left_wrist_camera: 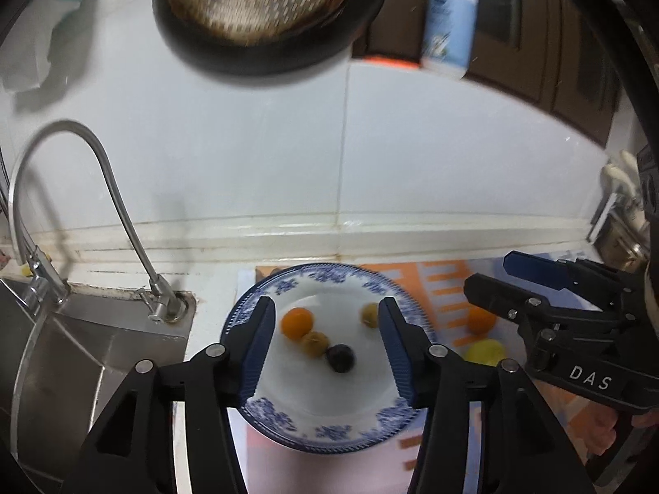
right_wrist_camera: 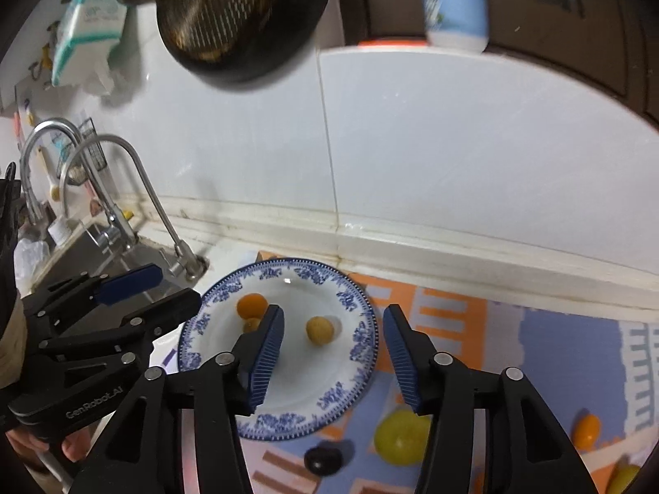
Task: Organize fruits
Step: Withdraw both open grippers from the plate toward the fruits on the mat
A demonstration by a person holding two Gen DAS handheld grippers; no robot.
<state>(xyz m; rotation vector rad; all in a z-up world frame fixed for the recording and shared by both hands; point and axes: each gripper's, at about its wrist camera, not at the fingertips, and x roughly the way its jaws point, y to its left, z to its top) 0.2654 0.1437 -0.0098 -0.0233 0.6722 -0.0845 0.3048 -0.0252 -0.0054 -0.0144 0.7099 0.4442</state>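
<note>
A blue-patterned white plate [left_wrist_camera: 329,436] [right_wrist_camera: 354,296] sits on a patterned mat by the wall. On it lie an orange fruit [left_wrist_camera: 296,322] [right_wrist_camera: 251,304], two small yellow-brown fruits [left_wrist_camera: 315,343] [left_wrist_camera: 369,314] and a dark fruit [left_wrist_camera: 340,358]. My left gripper [left_wrist_camera: 325,354] is open and empty above the plate. My right gripper [right_wrist_camera: 333,354] is open and empty over the plate's right rim; it also shows in the left wrist view [left_wrist_camera: 494,280]. On the mat lie a yellow-green fruit [right_wrist_camera: 401,436], a dark fruit [right_wrist_camera: 323,459] and an orange fruit [right_wrist_camera: 585,430].
A steel sink [left_wrist_camera: 82,354] with a curved faucet [left_wrist_camera: 107,189] lies left of the plate. A black pan [left_wrist_camera: 267,12] hangs on the tiled wall above. A blue-white bottle [left_wrist_camera: 449,20] stands on a ledge at the upper right.
</note>
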